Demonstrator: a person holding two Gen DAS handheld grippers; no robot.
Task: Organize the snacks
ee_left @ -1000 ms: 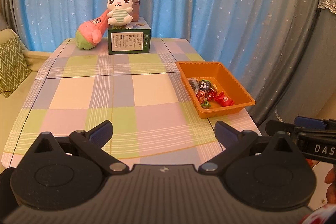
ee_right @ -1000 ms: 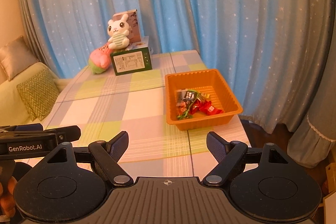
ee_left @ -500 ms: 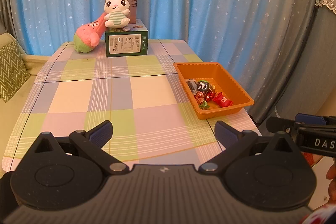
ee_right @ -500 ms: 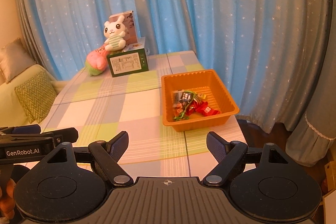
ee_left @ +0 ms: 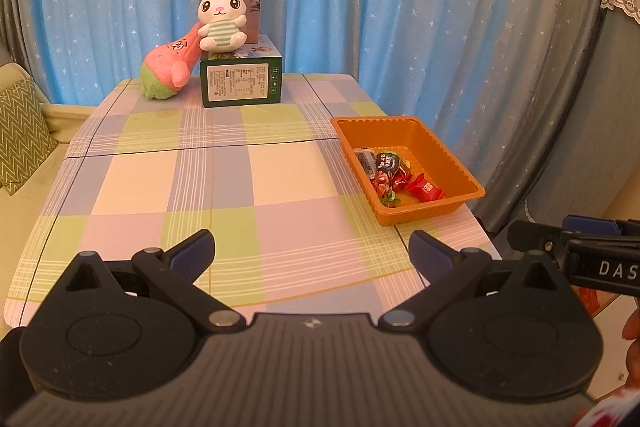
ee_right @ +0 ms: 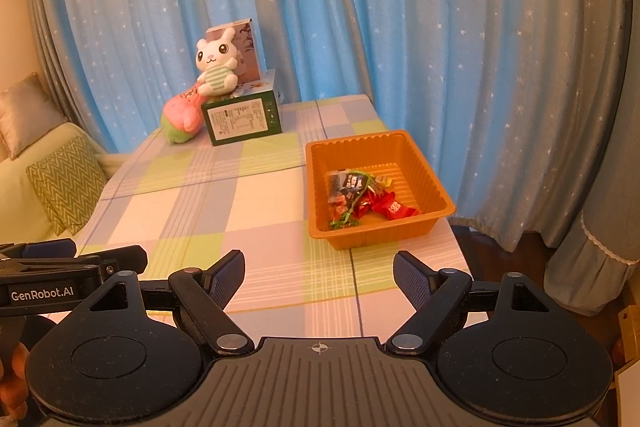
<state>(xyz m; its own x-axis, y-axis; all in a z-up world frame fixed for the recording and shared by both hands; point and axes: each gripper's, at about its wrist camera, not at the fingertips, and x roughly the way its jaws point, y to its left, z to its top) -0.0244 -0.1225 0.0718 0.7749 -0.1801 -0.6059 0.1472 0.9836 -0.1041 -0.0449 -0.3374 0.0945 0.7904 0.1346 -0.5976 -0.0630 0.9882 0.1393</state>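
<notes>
While both grippers hang over the near edge of the table, the scene reads as follows.

Left gripper: jaws spread wide, nothing between the blue pads, touching nothing.
Right gripper: jaws likewise wide apart and empty, its pads clear of the cloth below.
Snacks: a small heap of wrapped sweets, red, dark and green, lying together inside the orange tray; none lies loose on the cloth in either view.
Tray against the jaws: beyond both grippers and apart from them; ahead and to the right of the left gripper, almost straight ahead of the right one, near the table's right edge.
Table: covered with a pastel checked cloth.
Far end: a green box with a white plush rabbit sitting on it, a second box standing behind, a pink and green plush leaning at its left.
Backdrop: blue star-print curtains; a sofa with a zigzag cushion at the left.
</notes>
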